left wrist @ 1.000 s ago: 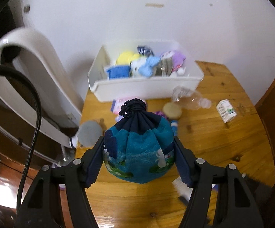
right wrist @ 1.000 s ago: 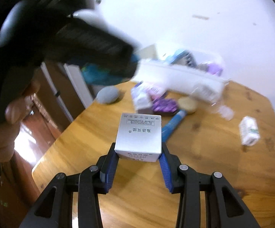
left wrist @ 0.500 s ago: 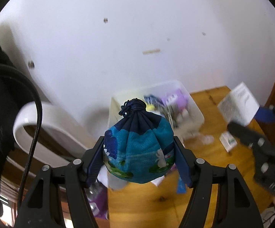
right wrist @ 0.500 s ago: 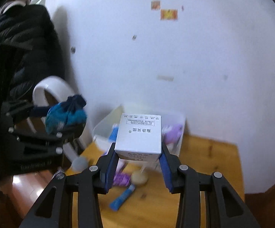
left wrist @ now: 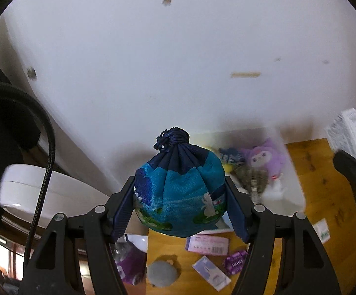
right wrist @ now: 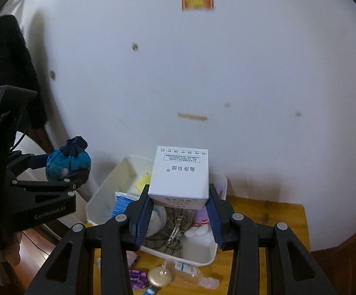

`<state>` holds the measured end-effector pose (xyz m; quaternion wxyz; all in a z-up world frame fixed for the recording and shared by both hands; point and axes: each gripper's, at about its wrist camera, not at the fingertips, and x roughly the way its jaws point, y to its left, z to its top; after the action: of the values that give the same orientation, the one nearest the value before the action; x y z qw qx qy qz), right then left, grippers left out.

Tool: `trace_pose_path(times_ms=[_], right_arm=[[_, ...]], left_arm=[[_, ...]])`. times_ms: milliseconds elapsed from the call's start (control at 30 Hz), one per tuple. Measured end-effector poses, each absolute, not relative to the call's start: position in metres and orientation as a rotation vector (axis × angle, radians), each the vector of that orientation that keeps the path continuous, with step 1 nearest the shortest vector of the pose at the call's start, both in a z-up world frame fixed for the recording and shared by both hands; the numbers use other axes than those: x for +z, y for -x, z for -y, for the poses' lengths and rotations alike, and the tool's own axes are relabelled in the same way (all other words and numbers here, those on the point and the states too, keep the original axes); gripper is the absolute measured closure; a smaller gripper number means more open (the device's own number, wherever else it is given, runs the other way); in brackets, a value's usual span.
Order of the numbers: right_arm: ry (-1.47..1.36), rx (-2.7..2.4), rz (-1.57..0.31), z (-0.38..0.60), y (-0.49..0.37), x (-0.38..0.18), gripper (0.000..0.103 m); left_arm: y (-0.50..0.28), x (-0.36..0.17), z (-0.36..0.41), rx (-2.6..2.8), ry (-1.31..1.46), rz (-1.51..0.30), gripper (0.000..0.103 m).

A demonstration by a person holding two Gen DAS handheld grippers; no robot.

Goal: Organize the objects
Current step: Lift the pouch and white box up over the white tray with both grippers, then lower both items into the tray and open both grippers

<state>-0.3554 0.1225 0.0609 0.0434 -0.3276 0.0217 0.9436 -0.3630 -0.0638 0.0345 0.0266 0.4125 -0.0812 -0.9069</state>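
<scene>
My left gripper (left wrist: 180, 206) is shut on a blue drawstring pouch (left wrist: 179, 189), held in the air above the near left of the white bin (left wrist: 293, 169). In the right wrist view the same pouch (right wrist: 67, 161) hangs left of the bin (right wrist: 99, 199). My right gripper (right wrist: 179, 217) is shut on a white printed box (right wrist: 180, 174), raised over the bin's middle. That box (left wrist: 347, 131) shows at the right edge of the left wrist view. The bin holds a purple plush (left wrist: 264, 157), a yellow item (right wrist: 142, 180) and grey fabric (right wrist: 173, 231).
On the wooden table (left wrist: 308, 157) before the bin lie a grey round pad (left wrist: 162, 274), pink and white packets (left wrist: 207, 243), a purple sachet (left wrist: 235, 261), a clear bottle (right wrist: 192, 274) and a beige disc (right wrist: 159, 277). A white wall stands behind; a white curved chair (left wrist: 42, 191) sits left.
Both grippers have risen and moved toward the bin with their loads; a second ago they were low over the table. Neither grip has changed.
</scene>
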Motion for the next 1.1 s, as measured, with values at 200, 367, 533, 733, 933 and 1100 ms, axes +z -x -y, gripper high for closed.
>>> trace_pose_path(times_ms=[200, 367, 533, 733, 933, 1100], right_arm=[[1.112, 2.836, -0.105, -0.13, 0.395, 0.015, 0.06], [1.211, 2.789, -0.152, -0.14, 0.419, -0.018, 0.06], [1.301, 2.753, -0.146, -0.151, 0.428, -0.05, 0.06], [1.358, 2.746, -0.202, -0.16, 0.425, -0.072, 0.039], [1.386, 2.748, -0.269, -0.166, 0.422, -0.078, 0.039], [1.377, 2.751, -0.261, -0.163, 0.41, -0.072, 0.039]], left_arm=[[0.412, -0.015, 0.07, -2.696, -1.432, 0.201, 0.032], [0.442, -0.054, 0.072, -2.626, -1.516, 0.188, 0.032], [0.46, -0.087, 0.069, -2.554, -1.584, 0.198, 0.032], [0.466, -0.116, 0.066, -2.505, -1.698, 0.133, 0.028], [0.456, -0.112, 0.062, -2.547, -1.641, 0.135, 0.015], [0.442, -0.097, 0.061, -2.579, -1.606, 0.128, 0.012]])
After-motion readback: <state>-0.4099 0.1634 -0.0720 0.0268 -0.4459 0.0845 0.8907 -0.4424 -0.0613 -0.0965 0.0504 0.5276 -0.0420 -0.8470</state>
